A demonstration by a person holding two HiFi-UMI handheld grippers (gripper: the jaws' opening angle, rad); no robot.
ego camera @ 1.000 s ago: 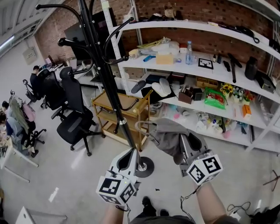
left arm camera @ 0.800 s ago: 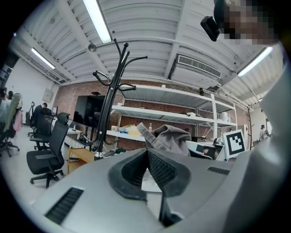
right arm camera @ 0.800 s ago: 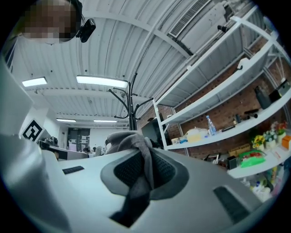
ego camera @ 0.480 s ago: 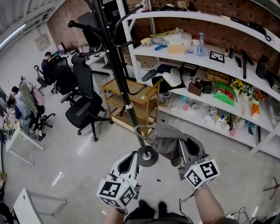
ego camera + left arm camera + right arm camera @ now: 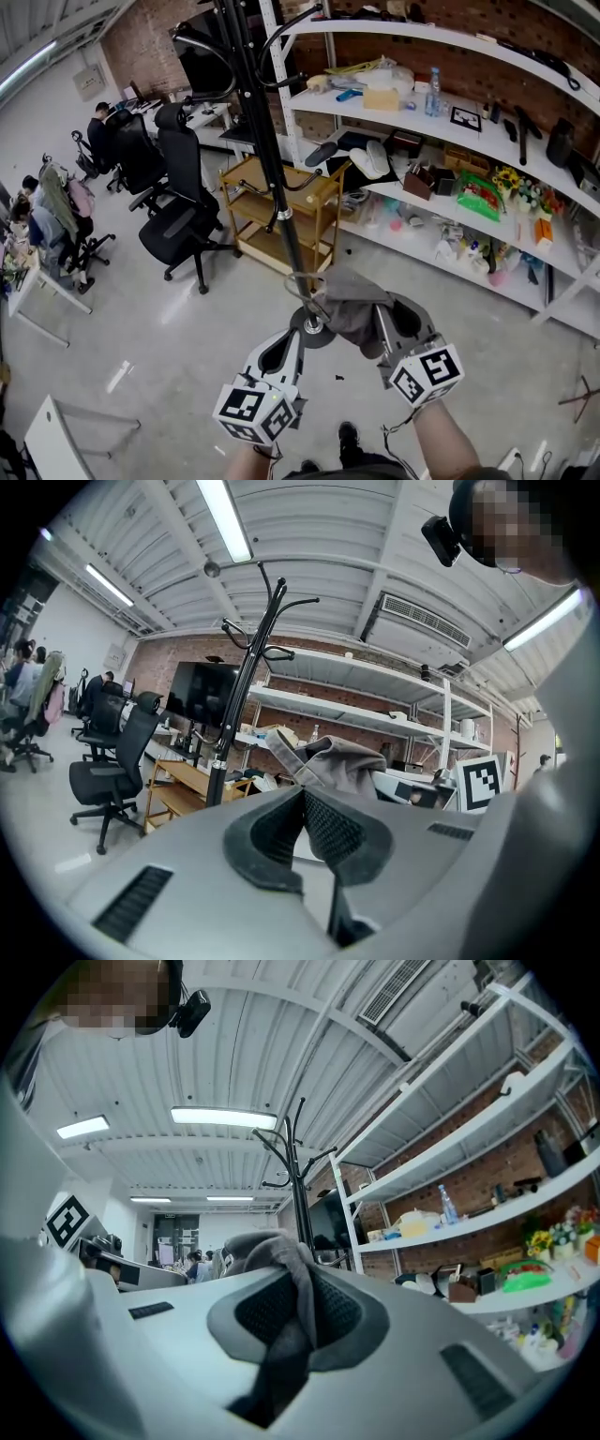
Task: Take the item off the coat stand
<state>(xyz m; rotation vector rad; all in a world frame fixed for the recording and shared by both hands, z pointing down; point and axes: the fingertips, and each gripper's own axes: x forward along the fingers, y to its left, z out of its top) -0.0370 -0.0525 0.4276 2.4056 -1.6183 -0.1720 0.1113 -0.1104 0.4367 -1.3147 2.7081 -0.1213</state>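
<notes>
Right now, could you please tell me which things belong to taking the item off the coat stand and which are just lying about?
Job: coat stand; grey cloth item, clamped in the right gripper; left gripper, shut and empty.
Lying about: office chair, wooden trolley, shelves, water bottle.

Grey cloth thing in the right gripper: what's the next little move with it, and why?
Probably draw it a little further back from the coat stand's pole. The right gripper is clamped on the grey cloth item, which is clear of the hooks, but in the head view its loop lies close by the pole and might catch. The left gripper is shut and empty.
</notes>
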